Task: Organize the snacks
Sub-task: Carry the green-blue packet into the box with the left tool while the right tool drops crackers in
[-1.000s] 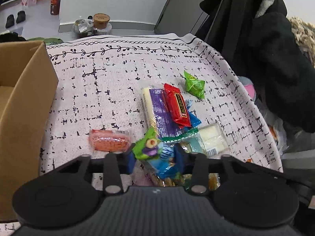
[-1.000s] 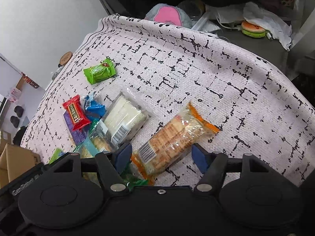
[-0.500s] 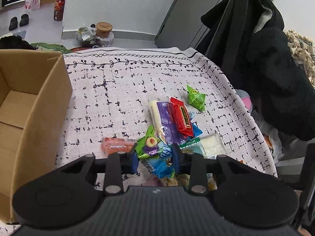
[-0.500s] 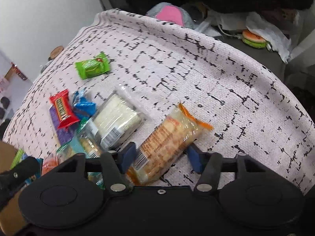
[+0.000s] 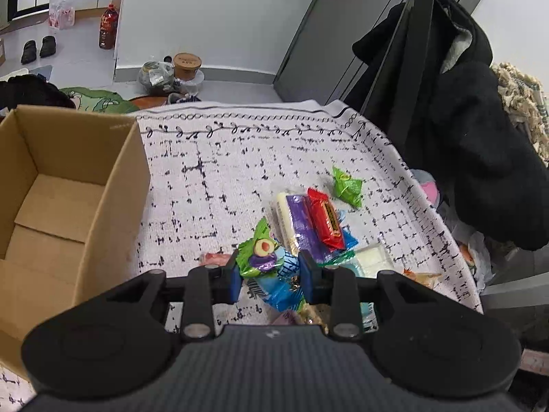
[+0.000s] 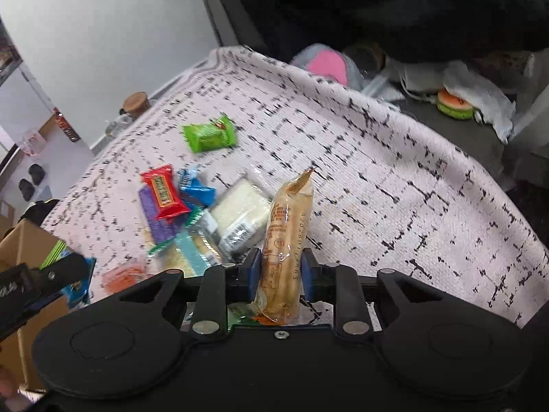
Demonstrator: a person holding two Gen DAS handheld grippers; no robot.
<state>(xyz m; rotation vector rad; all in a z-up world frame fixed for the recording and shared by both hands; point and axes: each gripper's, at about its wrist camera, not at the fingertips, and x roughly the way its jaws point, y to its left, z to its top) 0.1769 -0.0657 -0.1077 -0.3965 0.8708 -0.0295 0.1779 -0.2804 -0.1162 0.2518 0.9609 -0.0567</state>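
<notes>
My left gripper [image 5: 269, 274] is shut on a green and blue snack packet [image 5: 266, 267], lifted above the patterned cloth beside the open cardboard box [image 5: 61, 199]. My right gripper [image 6: 278, 274] is shut on an orange cracker pack [image 6: 286, 237], held upright off the cloth. On the cloth lie a red bar [image 5: 325, 219] on a purple pack [image 5: 298, 226], a green candy [image 5: 346, 187], a white clear-wrapped pack [image 6: 240, 213], a blue candy [image 6: 195, 192] and an orange-pink snack [image 6: 125, 274]. The left gripper also shows in the right wrist view [image 6: 51, 274].
The empty box stands at the cloth's left edge and also shows in the right wrist view [image 6: 24, 240]. A black coat [image 5: 480, 144] hangs at the right. Jars and bags [image 5: 171, 72] sit on the floor beyond the table. The cloth [image 6: 394, 178] drops off at the right edge.
Both grippers closed and lifted: the left raised the green and blue packet toward the box side, the right closed on the cracker pack and tilted it upright off the cloth.
</notes>
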